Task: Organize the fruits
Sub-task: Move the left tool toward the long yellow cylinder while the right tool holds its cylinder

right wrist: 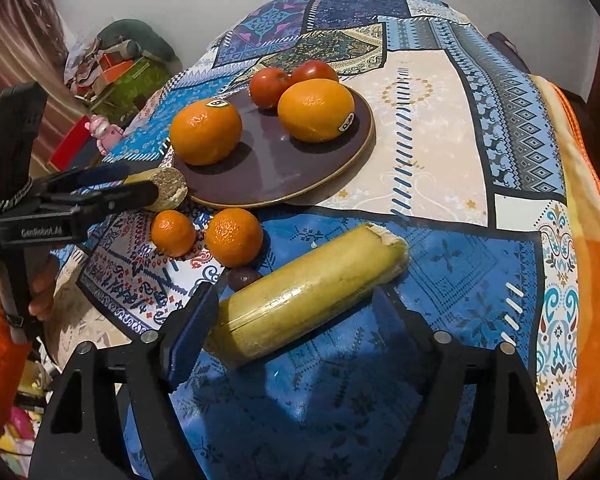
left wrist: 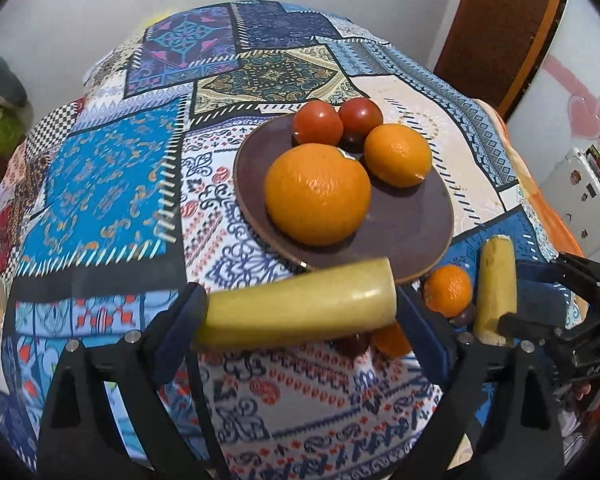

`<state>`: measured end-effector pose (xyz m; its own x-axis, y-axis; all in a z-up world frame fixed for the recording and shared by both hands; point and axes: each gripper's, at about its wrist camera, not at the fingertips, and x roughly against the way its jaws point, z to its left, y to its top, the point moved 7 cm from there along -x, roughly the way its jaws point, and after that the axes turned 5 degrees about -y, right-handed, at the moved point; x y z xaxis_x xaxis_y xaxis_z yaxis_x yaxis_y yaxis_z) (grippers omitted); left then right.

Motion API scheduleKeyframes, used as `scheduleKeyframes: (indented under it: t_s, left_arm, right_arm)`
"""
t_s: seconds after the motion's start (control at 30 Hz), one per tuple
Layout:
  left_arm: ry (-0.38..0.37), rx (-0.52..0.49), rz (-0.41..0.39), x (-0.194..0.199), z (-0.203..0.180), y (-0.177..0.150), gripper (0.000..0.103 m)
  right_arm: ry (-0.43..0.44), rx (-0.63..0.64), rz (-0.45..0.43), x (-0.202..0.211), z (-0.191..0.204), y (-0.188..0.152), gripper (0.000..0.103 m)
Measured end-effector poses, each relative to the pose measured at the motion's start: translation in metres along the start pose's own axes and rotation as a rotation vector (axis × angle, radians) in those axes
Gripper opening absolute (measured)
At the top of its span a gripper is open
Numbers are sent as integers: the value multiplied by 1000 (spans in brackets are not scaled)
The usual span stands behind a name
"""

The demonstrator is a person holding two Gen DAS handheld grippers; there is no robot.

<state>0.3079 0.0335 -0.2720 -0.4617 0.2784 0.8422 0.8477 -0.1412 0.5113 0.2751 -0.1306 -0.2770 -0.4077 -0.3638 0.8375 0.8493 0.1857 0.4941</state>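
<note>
A brown plate [left wrist: 412,236] [right wrist: 268,172] holds two oranges [left wrist: 318,194] [right wrist: 316,109] and two tomatoes [left wrist: 315,122] [right wrist: 267,86]. My left gripper [left wrist: 300,308] is shut on a yellow-green cane piece [left wrist: 296,306] and holds it just in front of the plate's near rim; it also shows in the right wrist view [right wrist: 140,190]. My right gripper [right wrist: 296,304] is shut on a second cane piece [right wrist: 308,288] above the blue cloth patch; it also shows in the left wrist view [left wrist: 496,292]. Two small mandarins [right wrist: 234,237] [right wrist: 173,233] and a dark plum [right wrist: 242,278] lie on the cloth between the grippers.
A patchwork tablecloth [left wrist: 112,184] covers the table. An orange blanket [right wrist: 588,280] lines the right edge. Clutter and a pink toy [right wrist: 102,130] sit beyond the left edge. A wooden door [left wrist: 496,28] stands at the far right.
</note>
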Motion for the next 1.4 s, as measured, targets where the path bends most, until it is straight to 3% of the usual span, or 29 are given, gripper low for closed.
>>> scheduleKeyframes:
  t_s: [0.23, 0.37, 0.47, 0.6, 0.8, 0.97, 1.17, 1.4]
  left_arm:
    - [3, -31, 51, -17, -1, 5, 95]
    - [-4, 11, 75, -18, 8, 4, 93]
    - [7, 44, 69, -10, 17, 0, 83]
    - [77, 69, 63, 6, 28, -12, 79]
    - [101, 99, 82, 30, 39, -30, 77]
    - [74, 61, 46, 51, 24, -35, 84]
    - [51, 51, 64, 47, 40, -45, 92]
    - [93, -50, 59, 31, 42, -47, 103]
  right_arm:
    - [45, -40, 21, -5, -3, -3, 82]
    - [36, -28, 15, -3, -3, -3, 82]
    - [27, -20, 8, -1, -5, -3, 82]
    - [10, -10, -1, 3, -8, -2, 82]
    - [-4, 7, -12, 6, -9, -3, 82]
    - [-12, -3, -10, 4, -10, -2, 82]
    - [-15, 14, -8, 7, -6, -4, 82]
    - [44, -49, 37, -6, -6, -5, 82]
